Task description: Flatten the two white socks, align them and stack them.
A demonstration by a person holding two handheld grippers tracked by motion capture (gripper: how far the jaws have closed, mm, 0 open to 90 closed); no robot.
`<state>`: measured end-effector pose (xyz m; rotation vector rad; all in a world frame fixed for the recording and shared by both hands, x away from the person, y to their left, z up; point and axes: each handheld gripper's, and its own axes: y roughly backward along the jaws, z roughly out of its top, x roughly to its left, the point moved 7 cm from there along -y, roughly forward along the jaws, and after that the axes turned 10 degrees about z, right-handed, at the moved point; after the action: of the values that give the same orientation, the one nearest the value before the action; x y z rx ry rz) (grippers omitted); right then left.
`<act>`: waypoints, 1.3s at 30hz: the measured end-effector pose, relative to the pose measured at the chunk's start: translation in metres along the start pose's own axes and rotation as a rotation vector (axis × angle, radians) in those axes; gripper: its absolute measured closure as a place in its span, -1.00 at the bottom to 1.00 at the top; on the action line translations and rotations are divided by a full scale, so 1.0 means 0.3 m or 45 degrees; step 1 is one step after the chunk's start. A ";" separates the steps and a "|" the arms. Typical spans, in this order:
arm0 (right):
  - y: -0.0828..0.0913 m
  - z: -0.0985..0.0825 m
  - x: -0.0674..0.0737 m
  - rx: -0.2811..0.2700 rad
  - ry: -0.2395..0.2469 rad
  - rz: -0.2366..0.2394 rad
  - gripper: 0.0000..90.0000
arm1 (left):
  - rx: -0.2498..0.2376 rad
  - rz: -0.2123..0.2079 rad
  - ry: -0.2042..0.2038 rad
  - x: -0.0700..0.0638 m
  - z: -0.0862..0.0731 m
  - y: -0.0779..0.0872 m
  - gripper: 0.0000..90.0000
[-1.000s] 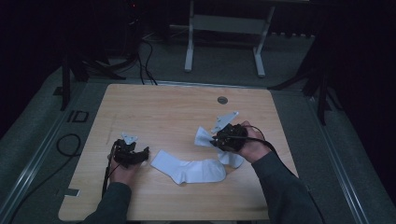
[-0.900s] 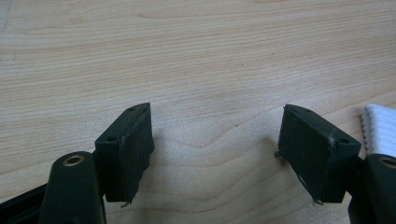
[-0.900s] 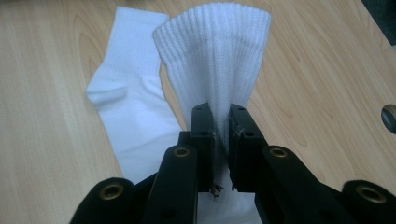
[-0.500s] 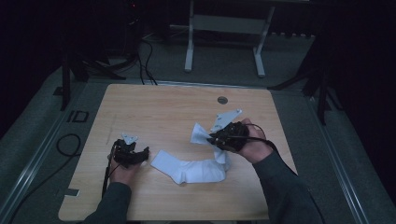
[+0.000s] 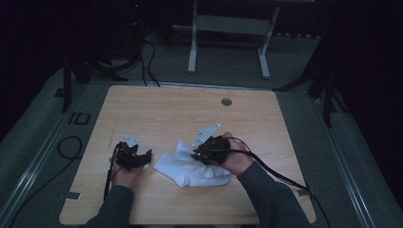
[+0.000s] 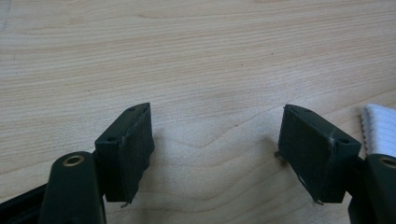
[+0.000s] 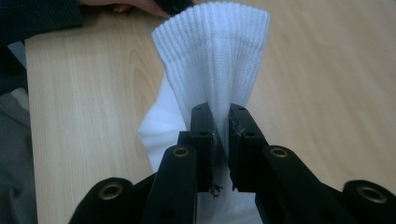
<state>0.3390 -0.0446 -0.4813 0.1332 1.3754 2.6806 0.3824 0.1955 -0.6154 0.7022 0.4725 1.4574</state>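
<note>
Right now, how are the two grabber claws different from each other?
The left gripper has its jaws wide apart with nothing between them, just bare wooden table. The right gripper is pinched shut on the white sock. The left gripper sits beside the sock's edge, apart from it; the right gripper lifts the sock's ribbed cuff. Both have black jaws.

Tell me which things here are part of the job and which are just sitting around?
Part of the job:
- white sock, pinched in the right gripper
- left gripper, fingers open beside it

Just sitting around:
- wooden table
- cables on the floor
- metal stand behind the table
</note>
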 end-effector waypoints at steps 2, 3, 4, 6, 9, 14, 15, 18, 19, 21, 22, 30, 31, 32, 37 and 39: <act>-0.048 0.001 0.004 -0.002 -0.015 0.023 0.81 | -0.001 0.000 0.002 0.000 0.000 0.000 -0.41; -0.070 0.001 0.006 -0.001 -0.023 0.031 0.81 | -0.001 0.000 0.002 0.000 0.000 0.000 -0.41; -0.090 0.001 0.007 -0.004 -0.033 0.034 0.81 | -0.001 0.000 0.002 0.000 0.000 0.000 -0.41; -0.123 -0.002 0.008 0.000 -0.040 0.040 0.81 | 0.000 0.000 0.002 0.000 0.000 0.000 -0.41; -0.173 -0.011 0.009 0.004 -0.061 0.033 0.80 | -0.001 0.000 0.002 0.000 0.000 0.000 -0.41; -0.233 -0.016 0.015 0.007 -0.078 0.029 0.80 | 0.000 -0.006 -0.007 -0.003 0.000 0.001 -0.41; -0.233 -0.016 0.015 0.007 -0.078 0.029 0.80 | 0.000 -0.006 -0.007 -0.003 0.000 0.001 -0.41; -0.244 -0.003 0.013 -0.017 -0.091 0.029 0.81 | -0.003 -0.006 -0.007 -0.004 0.000 0.000 -0.41; -0.242 0.004 0.013 -0.022 -0.091 0.027 0.81 | -0.003 -0.006 -0.007 -0.004 0.000 0.000 -0.41; -0.234 0.019 0.016 -0.035 -0.093 0.025 0.81 | -0.002 -0.006 -0.007 -0.004 0.000 0.001 -0.41; -0.229 0.028 0.018 -0.050 -0.087 0.028 0.81 | -0.003 -0.006 -0.006 -0.004 0.000 0.000 -0.41; -0.204 0.046 0.017 -0.094 -0.115 0.036 0.81 | 0.000 -0.007 -0.007 -0.005 0.000 0.001 -0.41; -0.199 0.049 0.020 -0.105 -0.116 0.042 0.81 | 0.000 -0.007 -0.008 -0.005 0.000 0.001 -0.41; -0.188 0.054 0.020 -0.117 -0.113 0.041 0.81 | 0.000 -0.007 -0.008 -0.005 0.000 0.001 -0.41; -0.183 0.053 0.017 -0.113 -0.116 0.038 0.81 | 0.000 -0.007 -0.008 -0.005 0.000 0.001 -0.41; -0.192 0.051 0.018 -0.109 -0.113 0.039 0.81 | 0.000 -0.007 -0.008 -0.005 0.000 0.001 -0.41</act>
<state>0.3398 0.0017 -0.5190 0.2631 1.2409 2.7176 0.3820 0.1940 -0.6153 0.7048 0.4692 1.4496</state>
